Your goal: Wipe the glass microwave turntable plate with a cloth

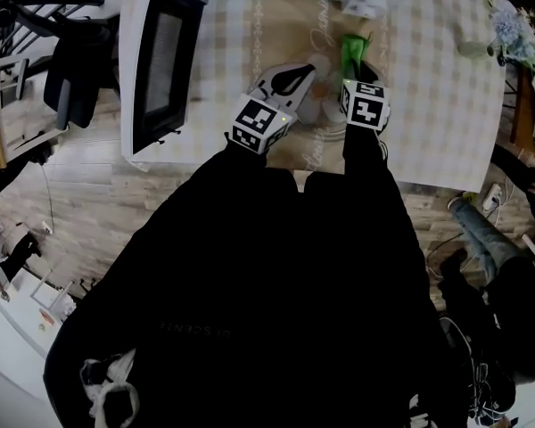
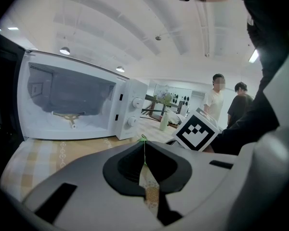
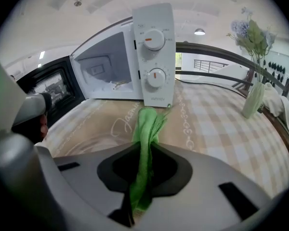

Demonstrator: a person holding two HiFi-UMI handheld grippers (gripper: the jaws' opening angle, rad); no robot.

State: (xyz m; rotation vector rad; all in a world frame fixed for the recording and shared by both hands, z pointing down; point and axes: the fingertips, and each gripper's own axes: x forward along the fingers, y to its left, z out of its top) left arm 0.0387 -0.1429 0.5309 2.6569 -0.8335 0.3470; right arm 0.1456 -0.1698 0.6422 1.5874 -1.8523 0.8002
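Right tongs (image 3: 145,150) clamped shut on bunched green cloth (image 3: 147,126), poised for wiping; left tongs (image 2: 144,148) pinched nearly closed, seemingly on rim of glass plate (image 3: 86,141), steadying it down at tabletop (image 3: 221,129), in front of open microwave (image 3: 154,57).

White microwave (image 3: 154,57), door (image 1: 165,61) open, on checked tablecloth (image 1: 446,105); flower vase (image 3: 254,97) right; two people (image 2: 214,100) behind.

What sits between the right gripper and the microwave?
The green cloth that the right gripper grips, then bare tablecloth up to the microwave; the right gripper view shows it.
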